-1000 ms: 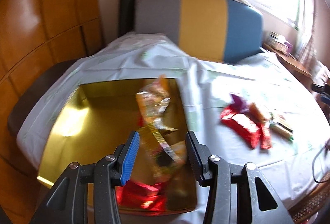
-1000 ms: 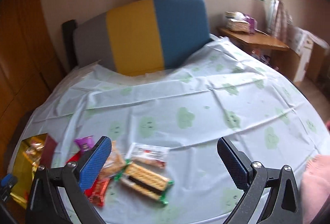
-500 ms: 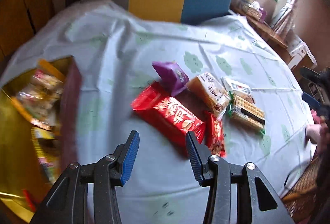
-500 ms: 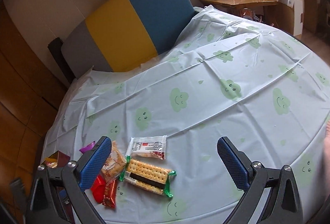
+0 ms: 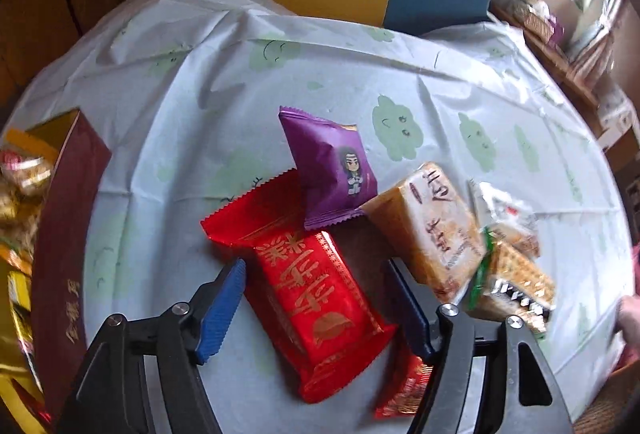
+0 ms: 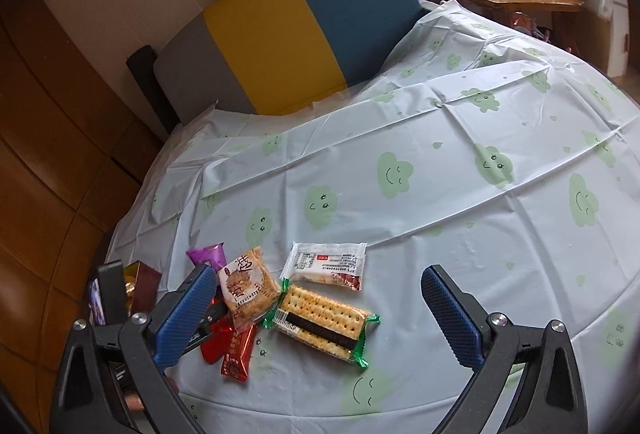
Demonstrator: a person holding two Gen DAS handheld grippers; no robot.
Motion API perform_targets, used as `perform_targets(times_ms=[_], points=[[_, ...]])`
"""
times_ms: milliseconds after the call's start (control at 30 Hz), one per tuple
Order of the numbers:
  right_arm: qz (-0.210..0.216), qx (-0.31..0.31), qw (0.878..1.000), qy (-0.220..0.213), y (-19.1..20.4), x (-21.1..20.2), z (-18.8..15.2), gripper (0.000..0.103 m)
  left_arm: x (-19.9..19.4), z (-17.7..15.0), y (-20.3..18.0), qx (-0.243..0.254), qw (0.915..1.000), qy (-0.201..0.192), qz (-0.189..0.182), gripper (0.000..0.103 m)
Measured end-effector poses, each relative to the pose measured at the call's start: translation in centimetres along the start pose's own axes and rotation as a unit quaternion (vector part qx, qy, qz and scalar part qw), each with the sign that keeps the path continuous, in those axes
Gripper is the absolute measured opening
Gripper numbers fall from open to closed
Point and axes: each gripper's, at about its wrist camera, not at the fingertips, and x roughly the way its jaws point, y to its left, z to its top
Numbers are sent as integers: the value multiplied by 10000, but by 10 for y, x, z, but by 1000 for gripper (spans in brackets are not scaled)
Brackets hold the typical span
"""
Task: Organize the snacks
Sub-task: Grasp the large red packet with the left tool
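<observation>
My left gripper (image 5: 318, 298) points steeply down at a pile of snacks. Its jaws are opening and straddle a large red packet (image 5: 312, 294) without pressing on it. Around that packet lie a purple packet (image 5: 332, 170), a tan cake packet (image 5: 432, 230), a green-ended cracker pack (image 5: 516, 282), a white packet (image 5: 500, 206) and a small red packet (image 5: 404, 390). My right gripper (image 6: 320, 314) hovers wide open above the cracker pack (image 6: 320, 318), holding nothing. The white packet (image 6: 326, 264) and tan packet (image 6: 248, 286) lie just beyond it.
A maroon box (image 5: 64, 234) with a gold inside stands at the left and holds several snacks. The round table wears a pale cloth (image 6: 440, 194) with green clouds. A grey, yellow and blue chair back (image 6: 280, 34) stands behind it. A hand (image 5: 630, 314) shows at the right edge.
My left gripper has swung from above the gold box rightward and down to the snack pile, and its jaws have spread wide. The snack once between them is gone. The right view tilted downward.
</observation>
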Motion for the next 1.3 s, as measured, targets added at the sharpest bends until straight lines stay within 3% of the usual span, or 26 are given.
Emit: perform_targets(times_ms=[67,133,167,233,633,900,1167,1300], points=[[-47,-91,9999,6,2,0,-1,103,0,-4,1,238,9996,4,132,70],[-115,-161,9998,-16,4,0,-2,103,-5,-11,8,351,9993,-86,35,61],[-154,-176,9997,-22,4,0,-2,103,-8,-15,11,384,9992,-115,-5,50],[-212,-178,9996,-26,2,1,-2,103,-16,-25,19,515,9985,-126,-127,46],[-458,-506,9976,119,10,10,-8,103,-46,-90,36,1121,9918,-435,-437,47],[-515,-1110,9920,319,33,19,-23,103,-47,-99,43,1075,9899,-721,-578,49],[-525,-1873,9793,564,61,32,-42,72,-48,-110,44,951,9882,-1058,-562,48],[-383,-2041,9753,757,75,43,-49,71,-49,-110,48,901,9874,-1104,-693,48]])
